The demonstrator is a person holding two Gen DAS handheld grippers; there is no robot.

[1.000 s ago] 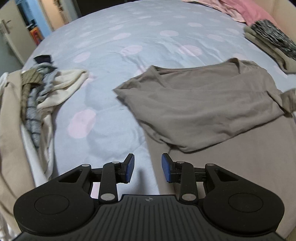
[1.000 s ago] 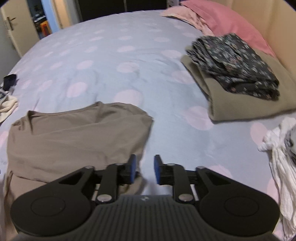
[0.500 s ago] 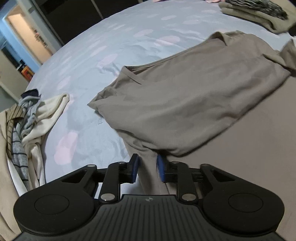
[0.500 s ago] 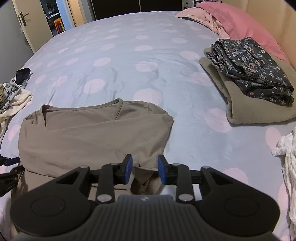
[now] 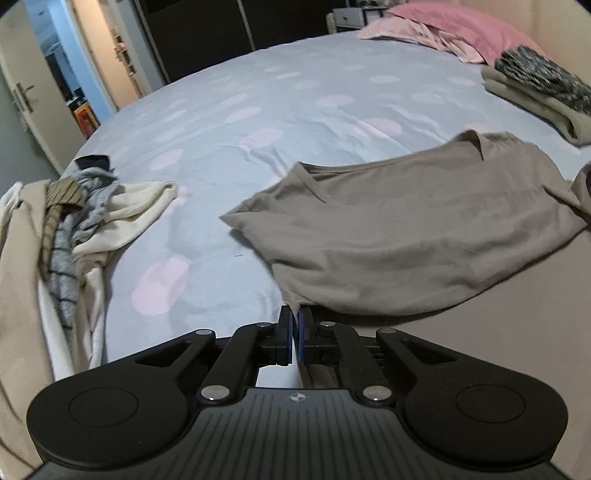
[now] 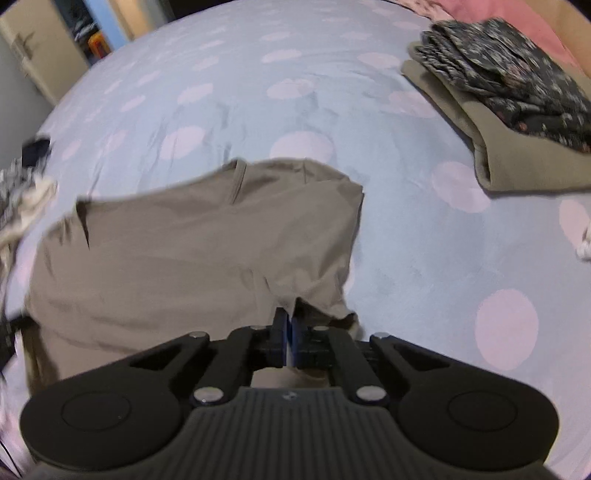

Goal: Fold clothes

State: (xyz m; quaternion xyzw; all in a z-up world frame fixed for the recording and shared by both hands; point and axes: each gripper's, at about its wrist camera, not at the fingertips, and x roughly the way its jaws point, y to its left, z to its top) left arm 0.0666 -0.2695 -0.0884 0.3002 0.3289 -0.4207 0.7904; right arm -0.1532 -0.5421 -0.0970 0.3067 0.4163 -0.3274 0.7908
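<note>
Taupe knit fabric, a partly folded shirt (image 5: 406,236), lay on the pale blue bedspread (image 5: 295,110) with pink dots, its upper half doubled toward the near edge. In the left wrist view the shirt filled the field from 12 to 4 o'clock; in the right wrist view it extended from 9 to 12 o'clock. The left gripper (image 5: 294,325) had just closed its jaws and pinched the fold's left corner between the blue pads. The right gripper (image 6: 289,325) had likewise just closed, clamping a bunched edge of the same shirt at its right corner. A pile of unfolded clothes (image 5: 70,221) sat at 9 o'clock in the left view. A folded stack (image 6: 517,110), dark floral cloth over olive, lay at 2 o'clock in the right view, well apart from the shirt. Pink pillows (image 5: 454,26) occupied 1 o'clock in the left view.
</note>
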